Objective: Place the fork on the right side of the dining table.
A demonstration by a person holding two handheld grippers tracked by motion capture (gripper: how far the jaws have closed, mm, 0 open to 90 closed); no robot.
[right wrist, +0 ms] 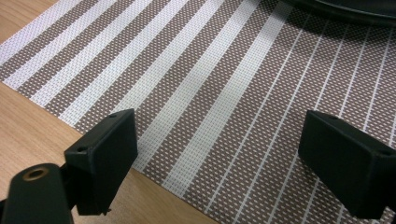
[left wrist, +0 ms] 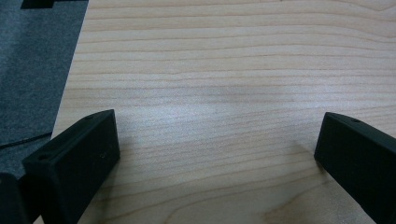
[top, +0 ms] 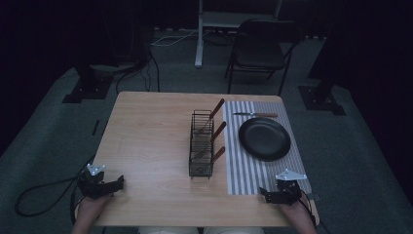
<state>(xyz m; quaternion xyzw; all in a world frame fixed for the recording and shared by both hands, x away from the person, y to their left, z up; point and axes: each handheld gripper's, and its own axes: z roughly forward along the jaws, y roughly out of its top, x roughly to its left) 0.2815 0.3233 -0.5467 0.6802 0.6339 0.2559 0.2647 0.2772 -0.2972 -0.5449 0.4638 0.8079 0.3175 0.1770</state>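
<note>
We hold both grippers spread and empty at the near edge of the pale wooden counter (top: pixel 146 146), left gripper (top: pixel 117 184) and right gripper (top: pixel 265 194). The black wire cutlery rack (top: pixel 201 144) with three wooden-handled utensils runs lengthwise away from us at centre, probably closer to our right gripper, which hovers over the brown-and-white striped placemat (right wrist: pixel 224 93).

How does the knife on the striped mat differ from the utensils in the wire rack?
The knife lies flat on the striped mat, beyond the black plate; the utensils stand tilted in the wire rack. The knife's blade shows; the utensils' working ends sit inside the rack. All have brown wooden handles.
</note>
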